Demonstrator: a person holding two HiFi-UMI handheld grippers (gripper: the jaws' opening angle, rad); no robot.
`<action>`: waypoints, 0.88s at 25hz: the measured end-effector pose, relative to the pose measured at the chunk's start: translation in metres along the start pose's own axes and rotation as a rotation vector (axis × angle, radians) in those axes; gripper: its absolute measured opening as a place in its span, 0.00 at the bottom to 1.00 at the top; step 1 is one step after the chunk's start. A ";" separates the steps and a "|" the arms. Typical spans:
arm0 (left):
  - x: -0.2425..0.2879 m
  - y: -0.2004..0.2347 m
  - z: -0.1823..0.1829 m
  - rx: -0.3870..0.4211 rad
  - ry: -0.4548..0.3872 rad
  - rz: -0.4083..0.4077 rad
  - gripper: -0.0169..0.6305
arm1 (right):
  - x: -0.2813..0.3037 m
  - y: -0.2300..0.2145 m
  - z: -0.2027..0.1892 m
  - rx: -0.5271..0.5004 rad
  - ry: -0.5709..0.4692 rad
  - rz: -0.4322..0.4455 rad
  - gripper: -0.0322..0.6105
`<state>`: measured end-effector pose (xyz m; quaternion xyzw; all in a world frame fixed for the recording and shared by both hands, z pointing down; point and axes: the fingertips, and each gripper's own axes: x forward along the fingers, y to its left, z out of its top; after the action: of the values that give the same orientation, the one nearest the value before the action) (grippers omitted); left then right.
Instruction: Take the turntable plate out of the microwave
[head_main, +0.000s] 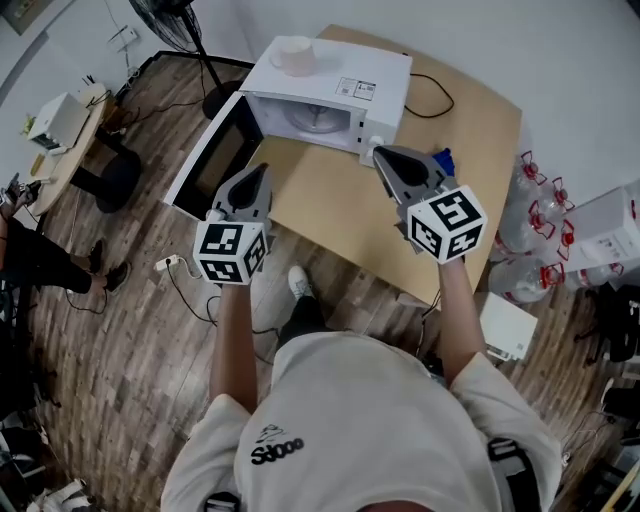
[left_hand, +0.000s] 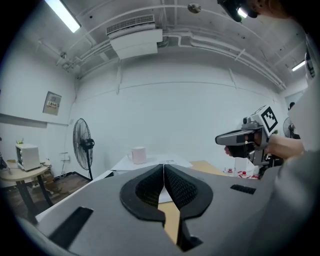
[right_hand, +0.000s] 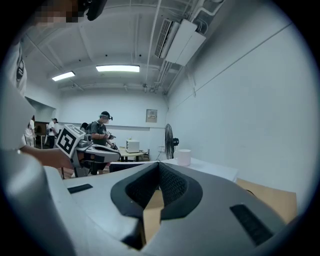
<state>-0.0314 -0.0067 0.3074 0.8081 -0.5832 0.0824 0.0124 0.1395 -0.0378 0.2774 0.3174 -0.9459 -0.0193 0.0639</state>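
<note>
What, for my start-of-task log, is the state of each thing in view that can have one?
White box-shaped microwave: its door is swung wide open.
Round glass turntable plate: lying inside the microwave, not yet taken out.
Pale cylindrical cup: upright on top of the microwave.
Left gripper: shut, nothing between its jaws.
Right gripper: shut, nothing between its jaws.

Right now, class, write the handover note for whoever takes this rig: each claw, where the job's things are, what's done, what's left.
Left claw: shut, empty, held out by the open door.
Right claw: shut, empty, held out before the microwave, at its right front corner.
Turntable plate: inside the microwave, untouched.
Done: door open.
Left: open a claw, reach in, grip the plate, bring it out.
</note>
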 end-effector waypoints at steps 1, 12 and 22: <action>0.012 0.010 -0.001 -0.008 0.002 -0.006 0.05 | 0.010 -0.007 -0.001 0.001 0.008 -0.011 0.06; 0.128 0.132 0.006 -0.039 0.025 -0.080 0.05 | 0.159 -0.065 0.007 0.083 0.060 -0.134 0.06; 0.214 0.171 -0.046 -0.132 0.103 -0.200 0.06 | 0.235 -0.096 -0.030 0.190 0.135 -0.221 0.06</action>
<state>-0.1331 -0.2575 0.3717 0.8543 -0.5024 0.0837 0.1038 0.0152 -0.2565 0.3252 0.4249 -0.8963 0.0848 0.0945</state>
